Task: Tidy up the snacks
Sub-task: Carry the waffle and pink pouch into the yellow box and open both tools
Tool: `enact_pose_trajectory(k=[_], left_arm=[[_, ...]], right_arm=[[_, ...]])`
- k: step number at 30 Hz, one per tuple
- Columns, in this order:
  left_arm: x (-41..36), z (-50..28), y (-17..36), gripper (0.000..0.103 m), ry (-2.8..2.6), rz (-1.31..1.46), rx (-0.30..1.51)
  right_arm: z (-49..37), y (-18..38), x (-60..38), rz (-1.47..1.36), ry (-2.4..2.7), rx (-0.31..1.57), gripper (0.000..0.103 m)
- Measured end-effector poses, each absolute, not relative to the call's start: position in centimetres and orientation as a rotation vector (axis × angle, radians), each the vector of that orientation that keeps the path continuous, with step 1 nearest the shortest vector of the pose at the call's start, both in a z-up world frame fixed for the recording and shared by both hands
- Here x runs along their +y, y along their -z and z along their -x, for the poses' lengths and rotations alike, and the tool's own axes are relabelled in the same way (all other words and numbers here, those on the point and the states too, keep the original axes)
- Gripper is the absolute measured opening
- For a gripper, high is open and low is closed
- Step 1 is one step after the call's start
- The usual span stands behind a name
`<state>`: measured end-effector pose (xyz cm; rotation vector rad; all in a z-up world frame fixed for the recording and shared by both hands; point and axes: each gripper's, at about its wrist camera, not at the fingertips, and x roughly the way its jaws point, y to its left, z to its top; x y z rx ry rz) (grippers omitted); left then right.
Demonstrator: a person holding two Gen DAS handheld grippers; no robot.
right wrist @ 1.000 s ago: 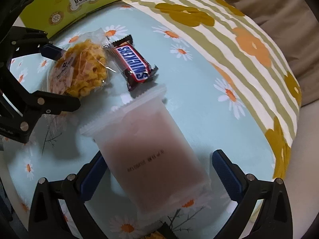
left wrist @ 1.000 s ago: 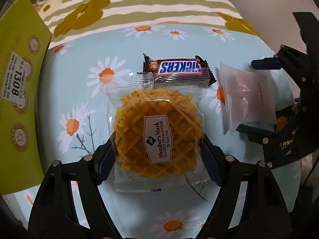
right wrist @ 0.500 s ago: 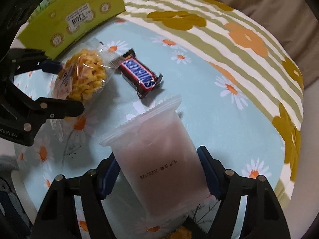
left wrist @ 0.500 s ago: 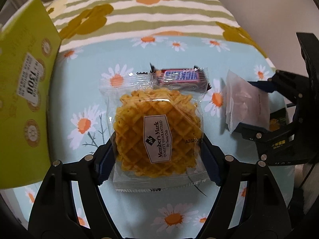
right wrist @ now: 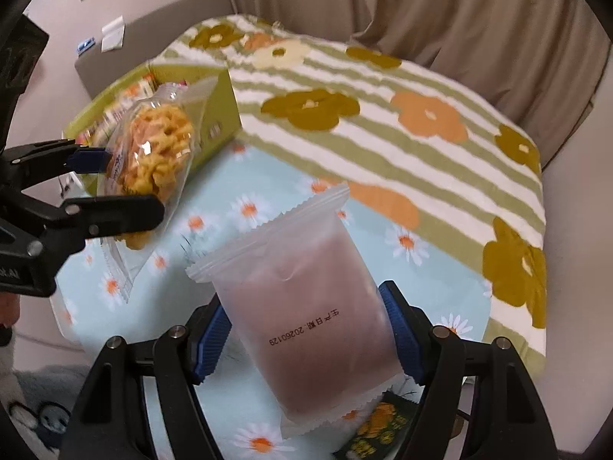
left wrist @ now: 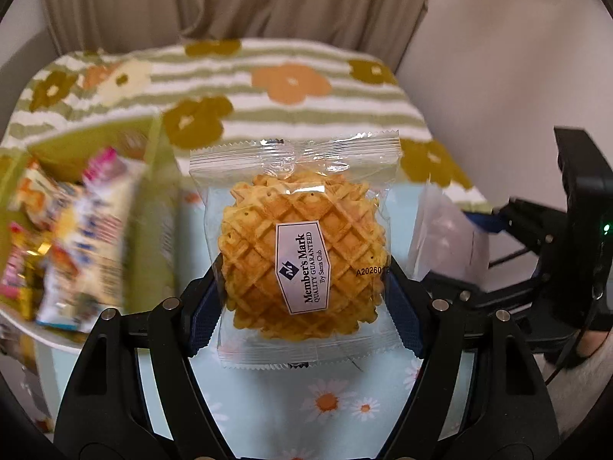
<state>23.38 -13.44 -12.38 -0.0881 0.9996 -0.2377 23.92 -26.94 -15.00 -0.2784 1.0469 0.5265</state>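
The left gripper (left wrist: 302, 287), clamped on the waffle packet (left wrist: 297, 245), hangs just right of the green snack box (right wrist: 214, 115), nearer it than the right gripper (right wrist: 306, 341) clamping the frosted pouch (right wrist: 306, 306).

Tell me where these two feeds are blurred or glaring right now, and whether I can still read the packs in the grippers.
Left wrist: the snack box is motion-smeared, its wrappers unreadable; the waffle pack in the left gripper is sharp, label legible despite glare up top. Right wrist: the frosted pack in the right gripper is sharp, date code readable; the waffle pack and box behind are soft. Fisheye bends both edges.
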Motion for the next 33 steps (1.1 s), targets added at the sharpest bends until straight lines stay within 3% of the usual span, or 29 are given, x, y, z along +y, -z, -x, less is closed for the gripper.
enact_pose_trajectory(k=[5, 12, 22, 30, 32, 33], left_arm=[[-8.3, -22.4, 8.2, 0.073, 0.210, 0.100, 0.916], [1.7, -22.2, 6.6, 0.073, 0.141, 0.095, 0.906], [14.5, -25.0, 10.2, 0.073, 0.071, 0.080, 0.998], [17.9, -26.7, 14.6, 0.074, 0.133, 0.058, 1.106], [17.7, -26.8, 15.5, 0.078, 0.172, 0.061, 1.131], [17.6, -26.9, 15.9, 0.092, 0.185, 0.062, 1.141]], right_arm=[[-23.4, 11.0, -22.8, 0.206, -0.496, 1.009, 0.070], [-23.4, 7.5, -14.5, 0.167, -0.500, 0.943, 0.070], [-24.6, 8.4, -3.6, 0.098, -0.508, 0.946, 0.070], [-25.1, 10.3, -0.3, 0.059, -0.456, 1.003, 0.070], [-25.2, 10.6, -0.3, 0.051, -0.433, 1.016, 0.070], [-25.2, 10.7, -0.4, 0.047, -0.427, 1.023, 0.070]])
